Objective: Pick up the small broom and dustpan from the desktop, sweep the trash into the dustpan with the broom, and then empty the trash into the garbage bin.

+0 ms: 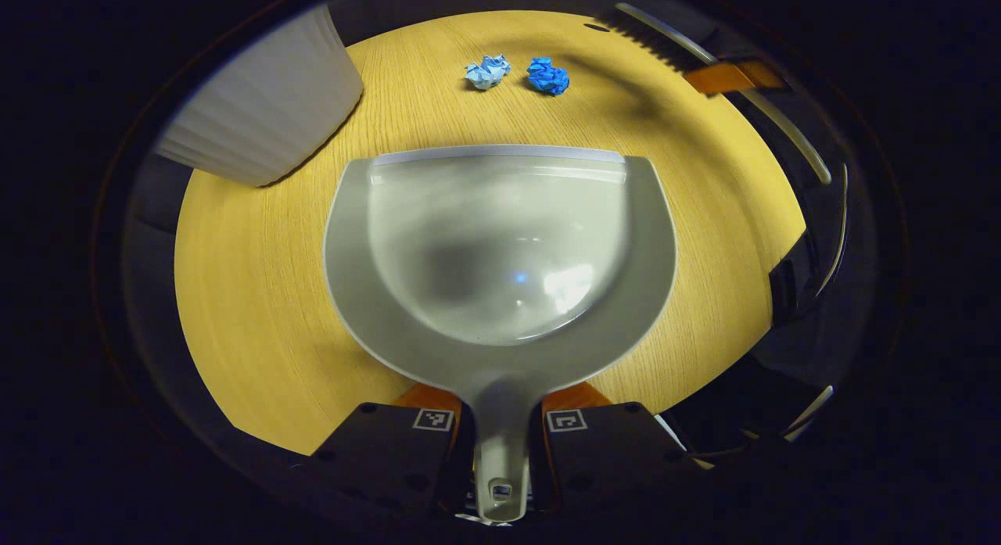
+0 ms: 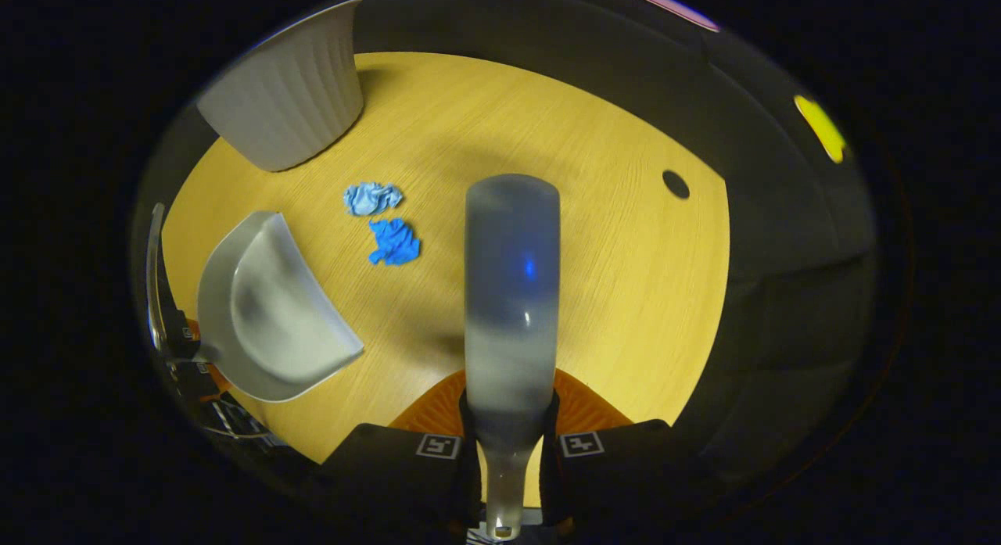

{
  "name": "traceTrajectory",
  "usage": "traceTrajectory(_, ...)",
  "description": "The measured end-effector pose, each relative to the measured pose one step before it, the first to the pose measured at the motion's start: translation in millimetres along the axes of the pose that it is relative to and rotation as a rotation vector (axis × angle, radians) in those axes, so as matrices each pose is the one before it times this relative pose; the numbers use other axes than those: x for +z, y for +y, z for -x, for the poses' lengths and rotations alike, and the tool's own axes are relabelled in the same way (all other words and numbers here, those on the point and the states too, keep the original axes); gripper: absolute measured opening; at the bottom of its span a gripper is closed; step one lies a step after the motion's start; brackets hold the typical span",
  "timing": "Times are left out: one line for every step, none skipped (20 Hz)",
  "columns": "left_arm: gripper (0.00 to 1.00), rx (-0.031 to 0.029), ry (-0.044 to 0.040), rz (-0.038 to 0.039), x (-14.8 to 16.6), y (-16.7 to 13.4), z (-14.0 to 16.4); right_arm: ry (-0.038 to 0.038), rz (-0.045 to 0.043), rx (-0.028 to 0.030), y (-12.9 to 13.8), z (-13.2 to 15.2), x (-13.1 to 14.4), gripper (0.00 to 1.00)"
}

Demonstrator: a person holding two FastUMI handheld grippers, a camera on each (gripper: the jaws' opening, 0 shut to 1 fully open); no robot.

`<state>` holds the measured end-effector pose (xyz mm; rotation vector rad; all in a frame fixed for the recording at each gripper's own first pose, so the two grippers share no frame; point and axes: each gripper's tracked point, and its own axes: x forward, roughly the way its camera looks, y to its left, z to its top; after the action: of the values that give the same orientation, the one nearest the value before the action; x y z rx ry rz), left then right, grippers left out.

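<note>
Left gripper view: round light-wood desk [image 1: 258, 295]; ribbed white garbage bin [image 1: 262, 107] far left; two crumpled blue paper scraps [image 1: 516, 73] beyond pale grey plastic dustpan [image 1: 500, 248], handle pinched by left tongs [image 1: 500, 432].

Right gripper view: same desk; right tongs [image 2: 508, 443] pinching frosted grey broom [image 2: 512, 295] handle; scraps left of broom.

We see a recording booth arranged like an office or home desk corner. The main sign is the wooden desktop [image 2: 626, 295] with light oak grain and a round cable hole [image 2: 676, 184] at about two o'clock in the right gripper view, as office desks have. A white ribbed garbage bin [image 2: 289, 99] stands at eleven o'clock. Dark cloth closes the space behind the desk edge, and the light is dim and warm, so it looks staged, not lived in.
</note>
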<state>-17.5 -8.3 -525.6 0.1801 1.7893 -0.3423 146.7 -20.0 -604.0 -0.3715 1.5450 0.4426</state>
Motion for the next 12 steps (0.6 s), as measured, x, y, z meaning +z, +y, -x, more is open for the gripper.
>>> traceTrajectory(0.27,0.00332,0.0121,0.00046,-3.44,3.03,0.42,-0.00754,0.03865,-0.00122,-2.28,-5.45,20.76,0.31)
traceTrajectory(0.27,0.00051,-0.00184,0.00182,0.74,2.48,-0.11,-0.01178,0.04467,-0.0019,-2.07,-6.13,18.81,0.31)
traceTrajectory(0.28,0.00136,0.00705,0.0006,-0.93,1.59,-0.57,-0.01212,0.03994,-0.00388,0.95,-7.12,17.41,0.31)
traceTrajectory(0.27,0.00351,-0.00068,0.00151,0.44,1.83,0.43,0.00302,0.02826,0.02687,8.17,-8.5,11.66,0.31)
traceTrajectory(0.28,0.00066,0.00311,-0.00113,-0.59,1.89,-1.37,0.0156,0.00646,0.02126,7.69,-10.45,7.76,0.31)
traceTrajectory(0.28,0.00152,0.00187,-0.00264,1.58,1.8,0.77,0.0112,0.0159,0.0092,4.6,-9.63,4.27,0.31)
traceTrajectory(0.27,0.00503,0.00471,-0.01085,1.07,1.94,-0.49,0.02811,0.03045,-0.00761,1.52,-11.16,1.08,0.31)
traceTrajectory(0.27,0.005,0.00136,-0.00945,2.7,2.79,1.28,0.03639,0.05458,0.00917,10.6,-16.93,-5.52,0.31)
traceTrajectory(0.28,-0.00066,0.002,-0.00375,1.42,1.43,0.62,0.02941,0.04554,0.00159,5.43,-10.06,-5.59,0.31)
traceTrajectory(0.27,-0.00013,-0.00233,-0.00295,1.17,0.85,-1.11,0.03419,0.04464,0.00549,4.83,-5.68,-5.43,0.31)
traceTrajectory(0.28,-0.00092,0.00239,-0.0041,0.68,0.28,0.76,-0.02354,0.04262,-0.00661,-0.43,-0.11,7.47,0.31)
traceTrajectory(0.27,0.00093,0.0007,-0.00713,-0.25,0.6,0.55,-0.01305,0.01514,0.03323,10.21,1.45,5.67,0.31)
